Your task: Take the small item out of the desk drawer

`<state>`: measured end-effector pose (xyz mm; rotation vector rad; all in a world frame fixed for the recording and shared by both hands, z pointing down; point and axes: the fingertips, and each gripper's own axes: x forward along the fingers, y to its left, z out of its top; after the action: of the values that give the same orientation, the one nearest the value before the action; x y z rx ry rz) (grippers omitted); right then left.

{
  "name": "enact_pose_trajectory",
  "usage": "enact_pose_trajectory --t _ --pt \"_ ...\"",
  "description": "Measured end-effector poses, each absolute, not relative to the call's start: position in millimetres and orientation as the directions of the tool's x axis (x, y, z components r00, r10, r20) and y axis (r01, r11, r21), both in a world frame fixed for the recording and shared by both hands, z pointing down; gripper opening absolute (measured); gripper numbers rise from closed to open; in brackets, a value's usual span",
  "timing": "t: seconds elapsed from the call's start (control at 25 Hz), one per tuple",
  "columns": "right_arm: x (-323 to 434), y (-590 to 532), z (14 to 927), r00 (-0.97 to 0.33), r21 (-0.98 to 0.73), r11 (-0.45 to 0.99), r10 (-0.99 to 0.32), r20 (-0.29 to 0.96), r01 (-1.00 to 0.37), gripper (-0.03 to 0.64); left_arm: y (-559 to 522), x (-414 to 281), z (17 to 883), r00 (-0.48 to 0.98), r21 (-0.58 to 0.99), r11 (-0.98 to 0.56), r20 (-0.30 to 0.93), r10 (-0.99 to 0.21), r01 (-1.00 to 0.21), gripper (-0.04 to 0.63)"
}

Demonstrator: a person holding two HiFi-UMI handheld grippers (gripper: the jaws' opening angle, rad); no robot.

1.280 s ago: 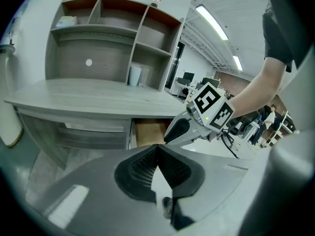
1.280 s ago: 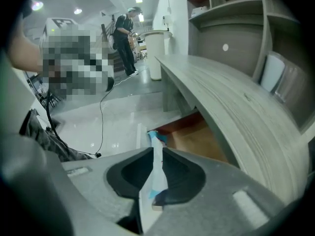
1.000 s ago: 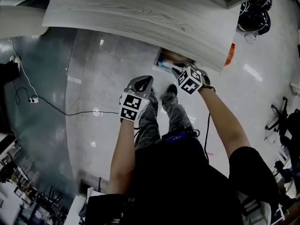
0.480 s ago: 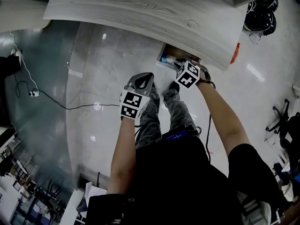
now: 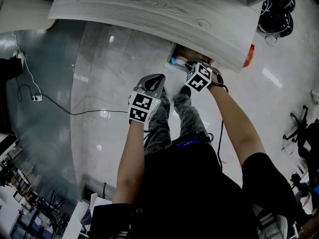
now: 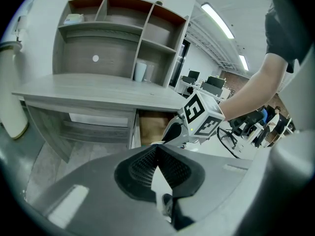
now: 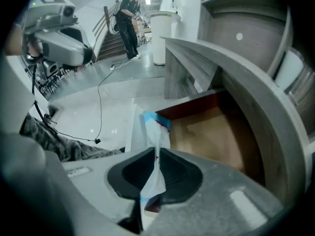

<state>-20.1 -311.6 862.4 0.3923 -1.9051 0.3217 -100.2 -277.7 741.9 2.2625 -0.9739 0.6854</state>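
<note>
Right gripper (image 7: 156, 154) pinches white-blue packet (image 7: 155, 129) lengthwise over open drawer's (image 7: 216, 132) front edge; left gripper (image 6: 157, 149), jaws together, hangs farther back.

Light: even indoor light overall, head view moderately bright. Source: ceiling light strips (image 6: 216, 19) in my left gripper view, blown out white. Glare: small bright spots on the glossy floor (image 5: 99, 83) in the head view; a wide sheen on it in my right gripper view. Shadow: drawer (image 7: 211, 132) interior dim brown under the desk top (image 5: 149, 14). Focus: my left gripper (image 6: 156, 150) and right gripper (image 7: 156, 157) bodies soft, close to their lenses; the packet (image 7: 155, 127) in my right jaws blurred. Distortion: strong fisheye, straight edges bowed, dark corners on both gripper views.
</note>
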Motion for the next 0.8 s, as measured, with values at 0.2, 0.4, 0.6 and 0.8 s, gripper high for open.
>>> enact_pose_trajectory --t 0.2,0.4,0.6,0.8 --pt "-18.4 -308.6 846.7 -0.353 -0.027 0.904 -0.138 0.925 -0.426 0.029 -274.1 -93.2 736.8 0.611 0.298 -0.582 0.642 -0.464 -0.756 0.002" --pt "-22.0 -304.1 830.6 -0.37 -0.026 0.903 -0.149 0.917 -0.428 0.026 -274.1 -91.7 728.1 0.621 0.296 -0.596 0.633 -0.462 -0.746 0.002" --pt "-19.8 -300.6 811.1 -0.387 -0.014 0.898 -0.175 0.905 -0.439 0.025 -271.5 -87.2 718.9 0.628 0.288 -0.612 0.627 -0.461 -0.737 0.002" --pt "-21.3 -299.0 787.1 -0.408 -0.014 0.882 -0.204 0.89 -0.471 0.025 -269.3 -87.7 707.6 0.636 0.281 -0.628 0.622 -0.457 -0.726 0.002"
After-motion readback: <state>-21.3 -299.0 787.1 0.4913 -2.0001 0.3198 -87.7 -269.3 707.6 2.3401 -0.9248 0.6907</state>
